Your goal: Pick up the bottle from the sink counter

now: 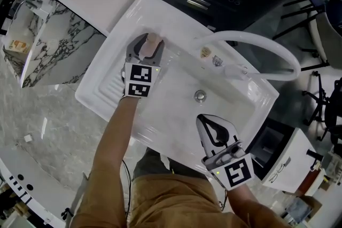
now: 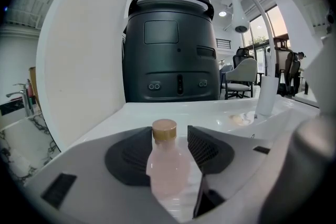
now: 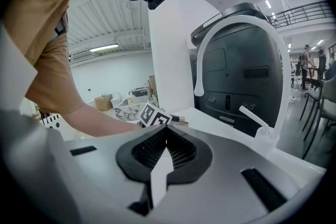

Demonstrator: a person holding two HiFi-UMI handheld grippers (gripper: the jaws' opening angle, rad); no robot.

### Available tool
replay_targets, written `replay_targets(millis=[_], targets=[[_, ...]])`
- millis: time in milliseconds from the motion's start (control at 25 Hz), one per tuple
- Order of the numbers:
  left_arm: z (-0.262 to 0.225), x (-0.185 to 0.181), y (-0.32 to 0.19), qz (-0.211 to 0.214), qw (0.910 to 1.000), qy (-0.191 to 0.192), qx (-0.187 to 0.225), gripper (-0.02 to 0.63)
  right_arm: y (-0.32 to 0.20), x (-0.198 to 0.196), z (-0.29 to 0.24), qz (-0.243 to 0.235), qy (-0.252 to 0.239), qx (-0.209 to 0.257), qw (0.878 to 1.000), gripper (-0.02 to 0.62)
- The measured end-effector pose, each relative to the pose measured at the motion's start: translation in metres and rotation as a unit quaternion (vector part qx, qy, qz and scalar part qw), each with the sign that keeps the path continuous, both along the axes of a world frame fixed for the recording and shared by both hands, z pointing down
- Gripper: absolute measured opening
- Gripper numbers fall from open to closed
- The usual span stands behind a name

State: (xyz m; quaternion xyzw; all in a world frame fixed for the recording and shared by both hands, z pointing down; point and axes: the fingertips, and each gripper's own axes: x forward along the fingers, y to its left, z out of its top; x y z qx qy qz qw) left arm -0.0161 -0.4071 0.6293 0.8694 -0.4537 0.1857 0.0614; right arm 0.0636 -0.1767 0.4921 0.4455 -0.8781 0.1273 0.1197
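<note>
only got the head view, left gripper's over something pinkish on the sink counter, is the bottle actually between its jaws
Observer: Yes. In the left gripper view the bottle stands upright between the open jaws of the left gripper, and the pads are not visibly pressing on it.
Operator: what's on top of it, i just see a blob
Observer: A tan cap, about level with the jaw tips.
Operator: and the right one, holding anything
Observer: No. The right gripper is shut, its pads meeting with nothing between them.
</note>
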Motion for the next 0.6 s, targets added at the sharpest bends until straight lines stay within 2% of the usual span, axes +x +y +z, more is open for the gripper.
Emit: replay_targets(millis=[360, 600], targets=[[0.009, 0.003, -0.011, -0.018, 0.9998, 0.007, 0.002, 0.198, -0.005, 0.003, 0.007, -0.002, -0.005, -0.004, 1.0, 0.005], [0.011, -0.001, -0.018, -0.04, 0.9991, -0.008, 0.011, 0.184, -0.008, 0.01, 0.009, 0.003, -0.008, -0.002, 1.0, 0.005]])
